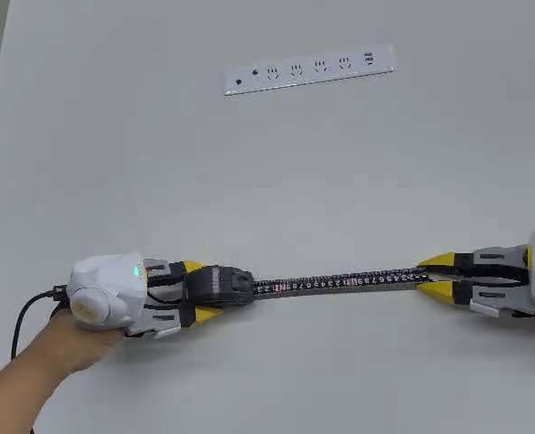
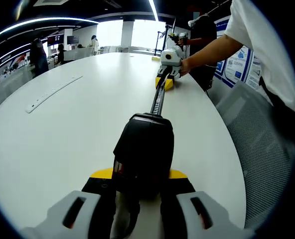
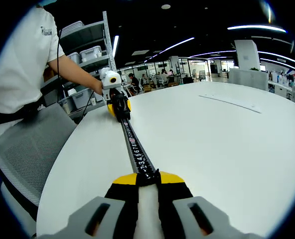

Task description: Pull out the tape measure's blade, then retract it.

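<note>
A black tape measure case [image 1: 218, 285] lies on the white table, clamped between the yellow-tipped jaws of my left gripper [image 1: 202, 289]. In the left gripper view the case [image 2: 145, 149] sits right in front of the camera. Its dark blade [image 1: 340, 282] with white numbers stretches rightward across the table to my right gripper [image 1: 435, 276], which is shut on the blade's end. The right gripper view has the blade [image 3: 136, 149] running away from the closed jaws [image 3: 148, 178] toward the far case [image 3: 119, 108]. The left gripper view has the right gripper [image 2: 165, 79] at the blade's [image 2: 158, 99] far end.
A white power strip [image 1: 309, 70] lies flat at the back of the table. A black cable [image 1: 28, 312] trails from the left gripper near the table's front edge. A grey mesh chair [image 3: 28, 144] stands by the table edge.
</note>
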Tool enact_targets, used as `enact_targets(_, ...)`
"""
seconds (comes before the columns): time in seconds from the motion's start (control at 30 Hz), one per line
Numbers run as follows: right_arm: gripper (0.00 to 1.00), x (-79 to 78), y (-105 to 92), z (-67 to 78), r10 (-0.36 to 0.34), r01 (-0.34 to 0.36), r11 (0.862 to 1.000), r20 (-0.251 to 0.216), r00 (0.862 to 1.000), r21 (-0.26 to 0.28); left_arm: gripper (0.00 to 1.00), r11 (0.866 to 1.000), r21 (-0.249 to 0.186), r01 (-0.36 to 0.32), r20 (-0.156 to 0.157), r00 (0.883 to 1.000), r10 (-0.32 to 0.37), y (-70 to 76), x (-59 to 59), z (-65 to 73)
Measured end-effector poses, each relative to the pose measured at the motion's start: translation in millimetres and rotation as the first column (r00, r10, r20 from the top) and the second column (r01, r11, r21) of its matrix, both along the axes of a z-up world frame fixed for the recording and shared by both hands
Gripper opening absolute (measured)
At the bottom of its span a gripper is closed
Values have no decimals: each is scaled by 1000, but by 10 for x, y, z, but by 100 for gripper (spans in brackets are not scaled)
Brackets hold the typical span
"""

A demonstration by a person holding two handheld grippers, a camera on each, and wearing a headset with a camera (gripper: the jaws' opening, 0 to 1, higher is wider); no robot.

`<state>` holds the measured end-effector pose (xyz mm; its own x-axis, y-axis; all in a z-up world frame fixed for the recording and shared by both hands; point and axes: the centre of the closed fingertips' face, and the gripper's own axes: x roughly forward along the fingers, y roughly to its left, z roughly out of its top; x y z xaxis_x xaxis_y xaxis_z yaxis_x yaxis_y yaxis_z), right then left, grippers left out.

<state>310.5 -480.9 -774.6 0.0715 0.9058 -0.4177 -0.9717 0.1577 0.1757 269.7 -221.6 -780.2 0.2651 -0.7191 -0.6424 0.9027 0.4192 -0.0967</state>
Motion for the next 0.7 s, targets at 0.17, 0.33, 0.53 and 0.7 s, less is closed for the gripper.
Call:
enact_targets(0.17, 13, -3, -9, 1, -5, 5, 1000, 7, 1000, 1, 31, 1000, 0, 2, 2, 1000, -2, -4, 2, 2)
enact_targets(0.33, 13, 0, -13, 2, -8, 8, 1000, 6, 1000, 5, 31, 1000, 3, 4, 1, 1000, -4, -7, 1, -1)
enact_targets(0.53, 14, 8, -22, 2, -33, 33, 999, -9, 999, 4, 31, 1000, 18, -2, 6, 1000, 2, -6, 4, -5)
enact_targets(0.7, 15, -8, -21, 5, -38, 38, 999, -17, 999, -1, 32, 999, 42, -16, 6, 1000, 15, -15, 16, -51)
